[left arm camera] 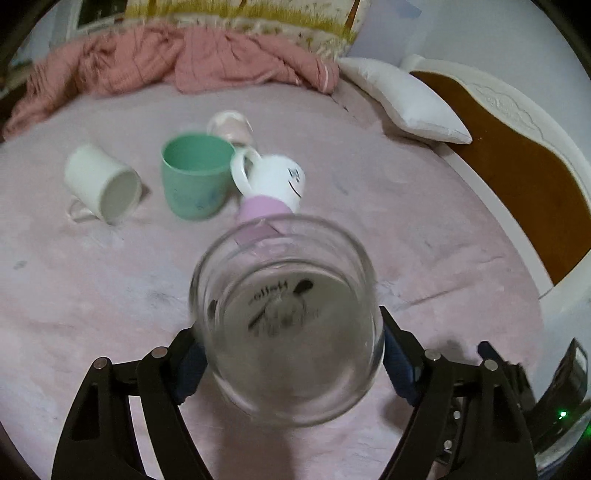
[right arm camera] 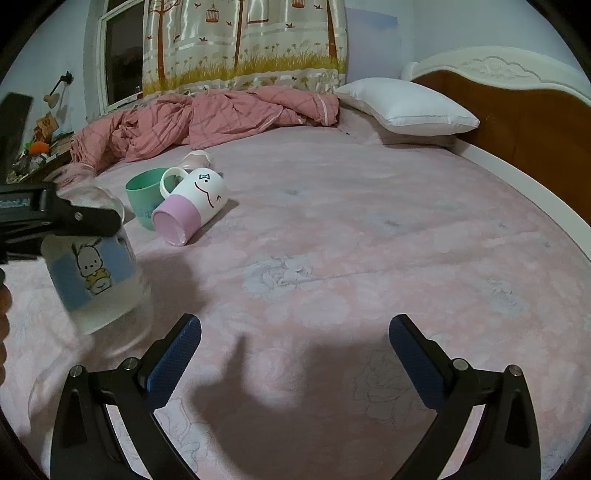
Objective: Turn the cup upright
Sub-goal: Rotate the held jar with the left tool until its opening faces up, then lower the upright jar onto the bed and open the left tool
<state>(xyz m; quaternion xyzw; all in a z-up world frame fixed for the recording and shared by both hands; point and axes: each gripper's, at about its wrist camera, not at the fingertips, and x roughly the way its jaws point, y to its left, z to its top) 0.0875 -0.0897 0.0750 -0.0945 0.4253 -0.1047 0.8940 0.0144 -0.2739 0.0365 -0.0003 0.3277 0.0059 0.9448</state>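
One glass cup (left arm camera: pixel 286 317) gripped by left fingers (left arm camera: pixel 399 363); four cups behind; right fingers (right arm camera: pixel 173 360) spread, empty.

- A bed fills most of both views, covered by a pale pink bedspread (right arm camera: pixel 332 229) with a faint floral print and a few small dark marks.
- A crumpled salmon-pink checked blanket (right arm camera: pixel 207 118) lies heaped along the far edge.
- A white pillow (right arm camera: pixel 406 105) rests at the head end, against a headboard (right arm camera: pixel 524 122) of brown wood panel framed in carved cream trim.
- Behind the bed hangs a curtain (right arm camera: pixel 243 44) printed with trees, birdcages and yellow grass; beside it a dark window (right arm camera: pixel 122 55) in a white frame.
- The walls (right arm camera: pixel 443 29) are pale bluish-white.
- A wall lamp (right arm camera: pixel 55 92) hangs above a cluttered shelf (right arm camera: pixel 40 147) at far left.
- Lighting is dim.
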